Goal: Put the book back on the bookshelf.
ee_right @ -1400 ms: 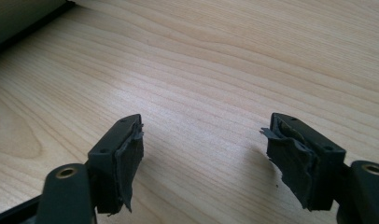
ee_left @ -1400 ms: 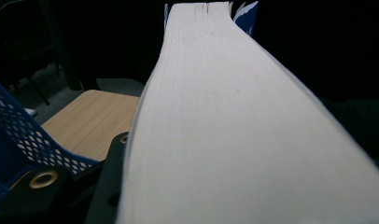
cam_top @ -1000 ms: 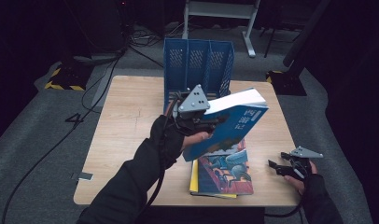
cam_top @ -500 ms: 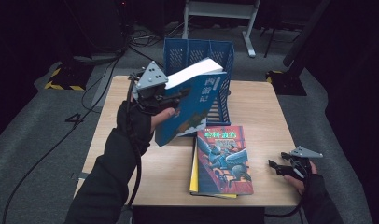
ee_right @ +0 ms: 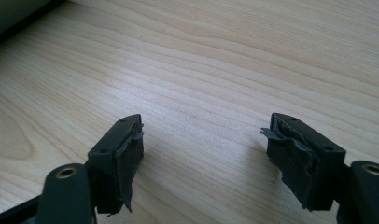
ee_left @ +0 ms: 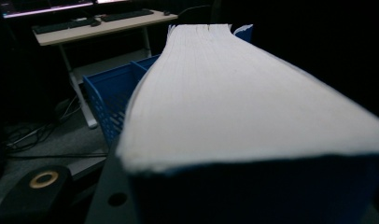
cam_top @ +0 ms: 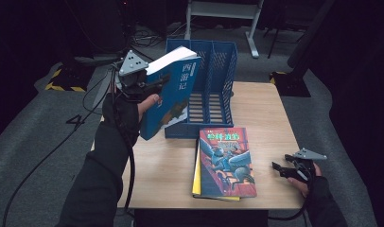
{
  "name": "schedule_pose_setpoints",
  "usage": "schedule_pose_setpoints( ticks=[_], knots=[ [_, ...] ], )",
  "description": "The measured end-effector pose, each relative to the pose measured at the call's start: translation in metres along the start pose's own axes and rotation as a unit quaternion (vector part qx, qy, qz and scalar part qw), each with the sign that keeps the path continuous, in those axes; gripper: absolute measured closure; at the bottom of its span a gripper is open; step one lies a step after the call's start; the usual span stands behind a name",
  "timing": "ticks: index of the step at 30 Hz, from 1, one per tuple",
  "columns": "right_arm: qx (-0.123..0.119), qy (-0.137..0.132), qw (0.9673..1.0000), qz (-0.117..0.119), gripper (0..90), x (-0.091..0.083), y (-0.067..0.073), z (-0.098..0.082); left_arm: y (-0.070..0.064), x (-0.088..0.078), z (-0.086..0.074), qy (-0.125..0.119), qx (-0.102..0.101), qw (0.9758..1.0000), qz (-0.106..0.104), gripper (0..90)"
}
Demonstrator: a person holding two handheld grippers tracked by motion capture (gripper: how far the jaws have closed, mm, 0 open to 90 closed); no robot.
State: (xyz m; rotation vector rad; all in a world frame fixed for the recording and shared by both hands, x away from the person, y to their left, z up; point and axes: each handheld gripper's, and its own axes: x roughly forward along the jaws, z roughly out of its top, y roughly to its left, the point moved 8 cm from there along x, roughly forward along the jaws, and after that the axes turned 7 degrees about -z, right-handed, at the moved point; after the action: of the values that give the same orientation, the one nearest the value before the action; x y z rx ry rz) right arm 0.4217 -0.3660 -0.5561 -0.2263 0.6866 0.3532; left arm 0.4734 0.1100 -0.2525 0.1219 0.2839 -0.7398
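A: Left gripper [cam_top: 147,87] has swung the thick blue book [cam_top: 170,97] from over the stack at table centre up to about 10 o'clock, beside the left end of the blue file rack [cam_top: 223,71]. Right gripper [cam_top: 287,170] hasn't budged, parked at about 4 o'clock on the table [cam_top: 270,109].

B: Grip state?

A: Left is clamped on the book near its top edge, the person's thumb also on the cover. The book is tilted, spine toward the rack, its bottom corner hanging level with the rack's front wall. Left gripper view looks along the white page edge [ee_left: 234,93] with the rack [ee_left: 108,93] behind it. Right is released, jaws wide apart and nothing between them, just bare wood [ee_right: 215,60] below.

B: Handling?

A: I'd call it heavy: a fat paperback, stiff as a block but with a soft cover. Glossy, so it could slip or pivot in a pinch near one corner. Better hold is mid-height across the full thickness, close to the spine so the pages don't fan. Not fragile, though the corners will dent on the rack walls.

B: Counts?

A: One book in the air. Stack of books [cam_top: 225,163] at 6 o'clock: illustrated cover on top, a yellow edge under it, so at least two; can't tell beyond that. One rack, several slots, all look empty. Two grippers.
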Motion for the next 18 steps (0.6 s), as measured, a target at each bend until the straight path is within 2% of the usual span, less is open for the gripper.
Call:
schedule_pose_setpoints(
  ticks=[3,9,14,18],
  knots=[
    [0.000,0.000,1.0000,0.000,27.9,0.000,0.000,0.000,0.007,0.006,0.002,0.002,-0.007,0.9999,0.015,61.0],
    [0.000,0.000,1.0000,0.000,28.0,0.000,0.000,0.000,0.016,0.022,0.003,0.016,-0.017,0.9993,0.030,60.9],
    [0.000,-0.002,1.0000,0.000,28.0,0.000,0.000,0.000,0.025,0.037,0.006,0.016,-0.036,0.9981,0.047,61.0],
    [0.000,-0.002,1.0000,0.001,28.2,-0.001,0.000,0.000,0.030,0.048,0.009,0.018,-0.044,0.9968,0.065,61.0]
  ],
)
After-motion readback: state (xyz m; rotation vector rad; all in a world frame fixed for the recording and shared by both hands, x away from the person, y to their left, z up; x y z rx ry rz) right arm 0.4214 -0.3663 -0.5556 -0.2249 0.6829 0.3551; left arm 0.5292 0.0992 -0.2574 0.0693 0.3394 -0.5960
